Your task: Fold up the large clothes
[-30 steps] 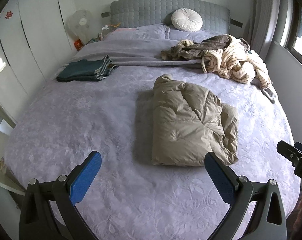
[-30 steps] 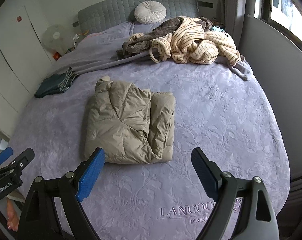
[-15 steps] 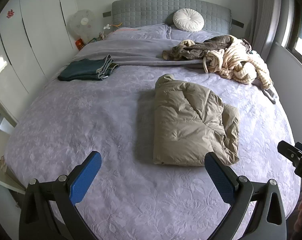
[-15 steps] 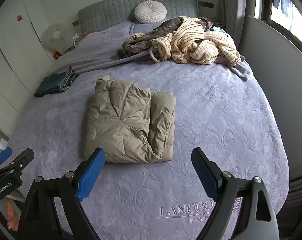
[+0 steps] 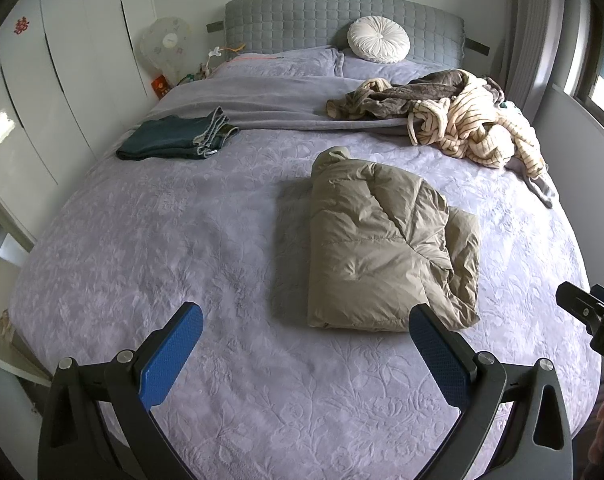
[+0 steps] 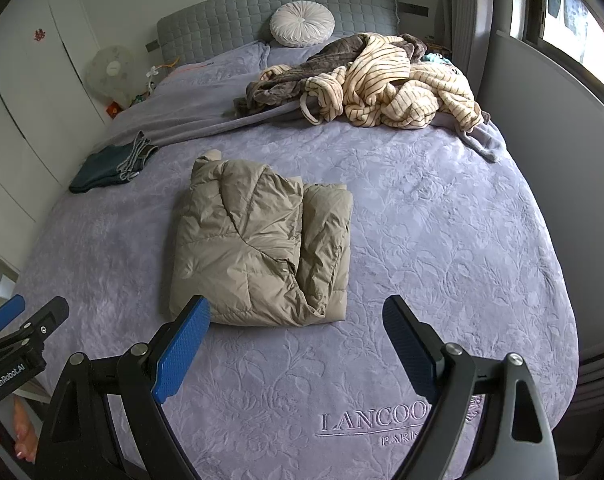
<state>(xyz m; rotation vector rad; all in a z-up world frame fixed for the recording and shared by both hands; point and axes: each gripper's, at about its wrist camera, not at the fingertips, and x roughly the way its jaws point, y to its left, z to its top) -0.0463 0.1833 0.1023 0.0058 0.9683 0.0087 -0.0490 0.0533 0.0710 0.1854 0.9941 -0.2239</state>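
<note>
A beige puffer jacket [image 5: 385, 244] [image 6: 262, 244] lies folded into a thick rectangle in the middle of the bed. My left gripper [image 5: 305, 314] hovers open over the near part of the bed, its right pad just in front of the jacket's near edge. My right gripper [image 6: 296, 308] is open too, its left pad overlapping the jacket's near left corner in the view. Neither holds anything. A heap of unfolded clothes, striped cream [image 5: 477, 128] [image 6: 397, 88] and brown, lies at the back right.
The bed's lilac embossed cover [image 5: 162, 240] [image 6: 441, 240] is bare around the jacket. Folded dark jeans [image 5: 178, 138] [image 6: 110, 164] lie at the back left. A round white cushion [image 5: 377, 44] leans on the grey headboard. White wardrobes run along the left, and a fan [image 5: 166, 44] stands in the corner.
</note>
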